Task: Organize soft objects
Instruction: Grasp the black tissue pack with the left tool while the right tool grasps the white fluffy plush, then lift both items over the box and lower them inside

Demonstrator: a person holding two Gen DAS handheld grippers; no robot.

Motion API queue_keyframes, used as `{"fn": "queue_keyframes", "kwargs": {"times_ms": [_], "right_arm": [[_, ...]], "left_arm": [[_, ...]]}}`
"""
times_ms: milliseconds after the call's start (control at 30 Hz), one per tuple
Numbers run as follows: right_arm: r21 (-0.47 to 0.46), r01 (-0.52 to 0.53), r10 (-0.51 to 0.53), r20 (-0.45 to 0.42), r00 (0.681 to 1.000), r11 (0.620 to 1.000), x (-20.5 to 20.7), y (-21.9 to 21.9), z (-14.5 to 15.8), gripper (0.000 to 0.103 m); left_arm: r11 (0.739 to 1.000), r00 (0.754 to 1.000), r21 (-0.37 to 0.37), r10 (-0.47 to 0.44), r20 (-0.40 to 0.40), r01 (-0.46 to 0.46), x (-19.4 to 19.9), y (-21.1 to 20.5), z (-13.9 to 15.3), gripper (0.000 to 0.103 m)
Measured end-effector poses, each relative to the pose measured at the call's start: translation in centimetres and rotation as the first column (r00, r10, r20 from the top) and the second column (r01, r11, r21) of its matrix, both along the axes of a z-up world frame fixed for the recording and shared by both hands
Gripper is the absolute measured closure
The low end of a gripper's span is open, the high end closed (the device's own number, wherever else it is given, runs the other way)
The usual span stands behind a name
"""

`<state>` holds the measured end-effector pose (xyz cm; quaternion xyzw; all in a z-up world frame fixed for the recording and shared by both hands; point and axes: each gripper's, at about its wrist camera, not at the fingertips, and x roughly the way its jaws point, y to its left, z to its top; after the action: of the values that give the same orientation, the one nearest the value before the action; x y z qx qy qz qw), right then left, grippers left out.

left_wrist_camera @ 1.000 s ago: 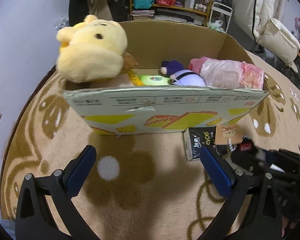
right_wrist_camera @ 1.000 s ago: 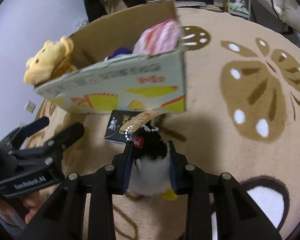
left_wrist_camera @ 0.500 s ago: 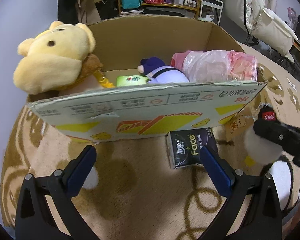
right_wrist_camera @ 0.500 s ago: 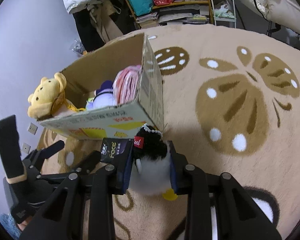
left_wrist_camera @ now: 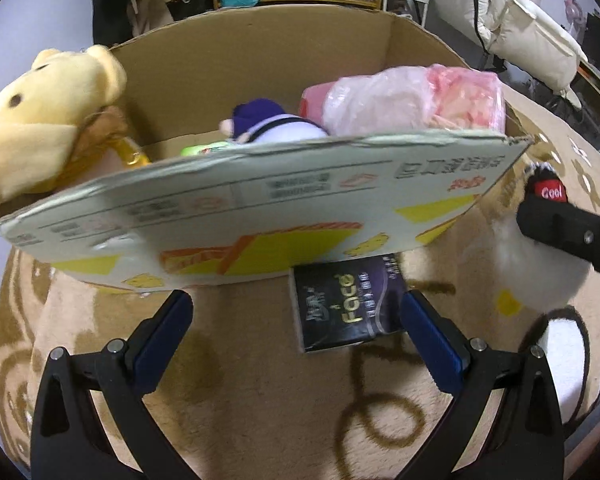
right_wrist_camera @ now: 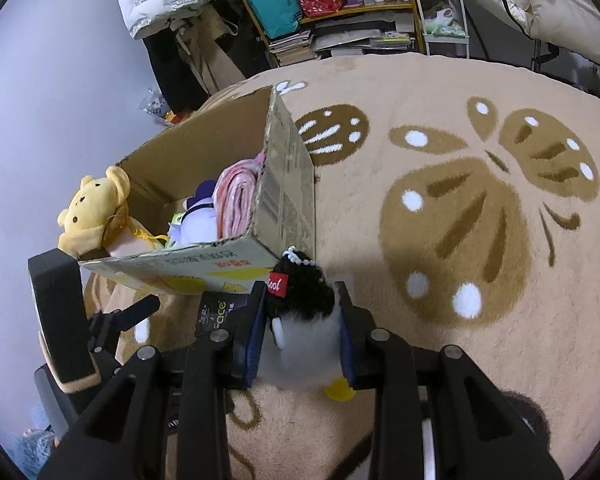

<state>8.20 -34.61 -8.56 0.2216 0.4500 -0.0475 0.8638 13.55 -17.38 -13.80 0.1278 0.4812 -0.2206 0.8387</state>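
While several soft things already sit inside the cardboard box — a yellow bear plush at its nine o'clock corner, a purple-capped doll in the middle and a pink bagged bundle toward three o'clock — the job looks well along. Left on the carpet are a dark tissue pack by the box's front wall and the penguin plush. The right gripper is clenched on that penguin, just beside the box's near corner. The left gripper is spread wide, holding nothing, the tissue pack near its one o'clock.
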Motion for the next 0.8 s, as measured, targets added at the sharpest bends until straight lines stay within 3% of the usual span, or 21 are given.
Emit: {"fn": "queue_keyframes", "kwargs": {"times_ms": [167,333,467,567,800], "right_arm": [[0.011,0.01,-0.01,-0.008,1.0,1.0,-0.1,-0.8,-0.2,0.07],[0.03,0.009,-0.009,-0.011,1.0,1.0,0.2,-1.0,-0.6,0.07],[0.034,-0.001,0.001,-0.015,1.0,0.999,0.3,-0.6,-0.8,0.07],[0.034,-0.012,0.012,-0.003,1.0,0.999,0.3,-0.4,-0.5,0.07],[0.017,-0.06,0.059,0.059,0.997,0.998,-0.7,1.2,1.6,0.07]], "left_arm": [[1.0,1.0,0.019,-0.023,-0.002,0.023,-0.2,-1.3,-0.6,0.001],[0.999,0.998,0.023,-0.029,-0.052,0.031,0.2,-2.4,-1.9,0.001],[0.998,0.998,0.043,-0.032,-0.057,0.034,0.2,-2.9,-2.5,0.023],[0.999,0.998,0.026,-0.019,-0.052,0.021,0.0,-2.7,-2.2,0.034],[1.0,0.999,-0.012,0.027,0.035,-0.026,-1.5,-1.0,0.6,0.035]]}}
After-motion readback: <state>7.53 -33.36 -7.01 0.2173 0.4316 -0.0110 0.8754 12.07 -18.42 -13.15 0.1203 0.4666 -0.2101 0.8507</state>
